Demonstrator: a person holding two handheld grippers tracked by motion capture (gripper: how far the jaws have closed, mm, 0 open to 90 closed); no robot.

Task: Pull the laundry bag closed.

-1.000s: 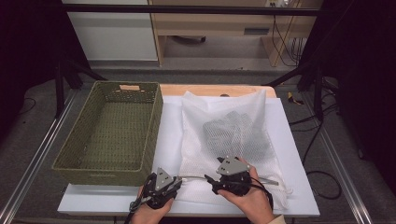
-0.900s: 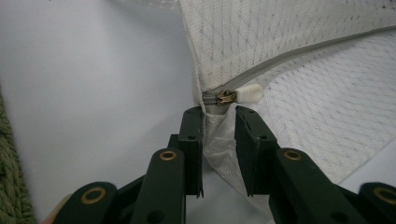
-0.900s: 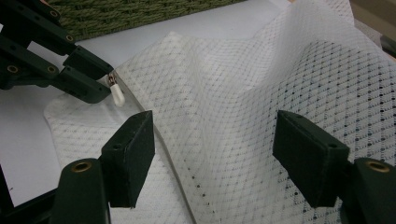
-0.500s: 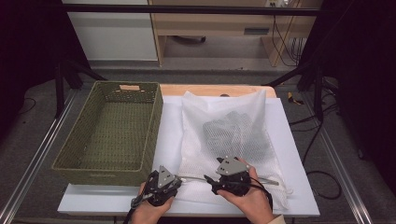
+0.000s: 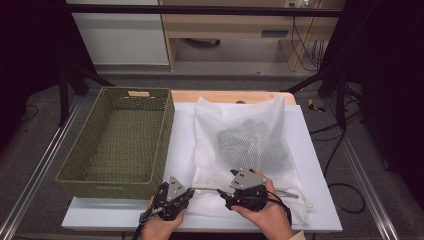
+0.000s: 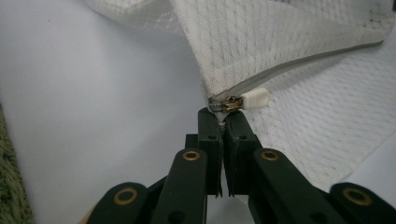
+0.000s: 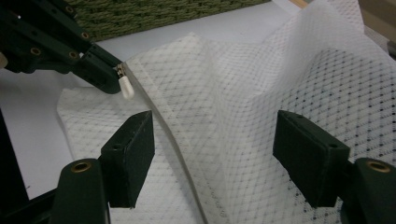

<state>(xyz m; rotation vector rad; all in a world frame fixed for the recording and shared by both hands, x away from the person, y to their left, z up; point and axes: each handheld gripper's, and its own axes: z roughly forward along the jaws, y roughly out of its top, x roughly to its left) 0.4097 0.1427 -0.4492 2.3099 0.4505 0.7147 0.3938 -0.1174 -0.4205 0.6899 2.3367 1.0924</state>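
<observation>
Grey floor (image 5: 45, 150) round table. Wooden shelf unit (image 5: 235, 25) at back w/ white cabinet (image 5: 120, 35) beside it. Black cables (image 5: 305, 45) far right. Dark curtains (image 5: 30, 60) both sides.

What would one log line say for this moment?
left tool: shut on mesh bag corner by zipper pull | right tool: open over bag | basket: empty

Lab — dark frame rails (image 5: 210, 10), trailing cables (image 5: 305, 45)
</observation>
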